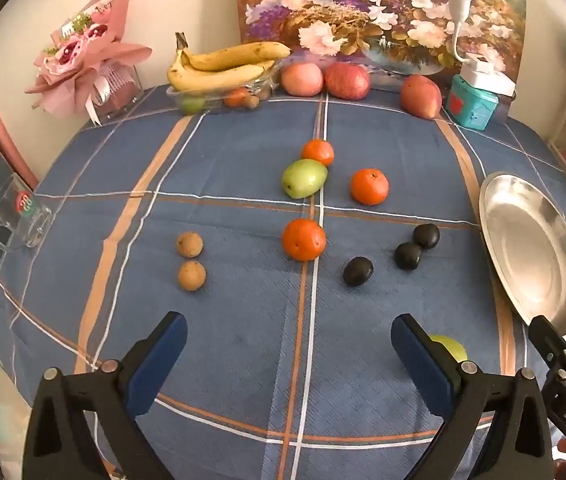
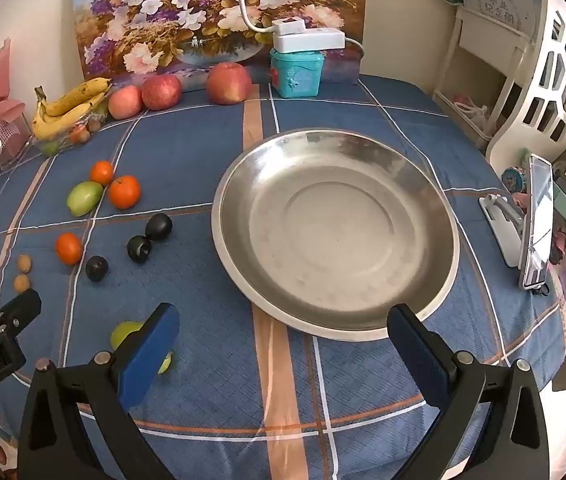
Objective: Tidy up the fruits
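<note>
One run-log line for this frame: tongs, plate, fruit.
left tongs: open, empty | right tongs: open, empty | steel plate: empty | loose fruit on tablecloth: none moved yet

The left wrist view looks from low over the near edge of the table (image 1: 243, 320), facing the back wall at 12 o'clock, its own hand-held gripper (image 1: 289, 360) close at 6 o'clock. The right wrist view sits just beside it, facing the same way, nearer the steel plate (image 2: 439, 280). Both share the oranges (image 1: 303, 239), dark plums (image 1: 358, 271), the painting (image 2: 219, 12), and that plate, at 3 o'clock in the left view.
</note>
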A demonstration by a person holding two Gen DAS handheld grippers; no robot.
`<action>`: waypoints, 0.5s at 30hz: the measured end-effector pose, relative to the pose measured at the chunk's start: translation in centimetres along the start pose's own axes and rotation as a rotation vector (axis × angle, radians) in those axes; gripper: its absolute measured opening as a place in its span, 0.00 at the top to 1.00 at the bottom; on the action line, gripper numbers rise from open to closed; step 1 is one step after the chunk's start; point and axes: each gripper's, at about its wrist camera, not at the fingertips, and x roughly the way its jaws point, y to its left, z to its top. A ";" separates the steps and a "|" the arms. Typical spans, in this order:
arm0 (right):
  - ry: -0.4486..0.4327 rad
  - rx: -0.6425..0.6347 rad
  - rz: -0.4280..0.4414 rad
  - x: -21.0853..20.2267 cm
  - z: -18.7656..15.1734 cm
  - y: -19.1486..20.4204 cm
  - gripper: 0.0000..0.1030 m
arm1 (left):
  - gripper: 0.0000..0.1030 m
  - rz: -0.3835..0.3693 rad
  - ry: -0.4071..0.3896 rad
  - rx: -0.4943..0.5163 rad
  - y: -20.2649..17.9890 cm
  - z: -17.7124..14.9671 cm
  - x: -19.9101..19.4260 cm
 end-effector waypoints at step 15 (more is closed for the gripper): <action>0.017 0.005 -0.004 1.0 -0.1 -0.2 0.00 | 0.00 -0.045 0.003 -0.010 0.2 0.4 -0.2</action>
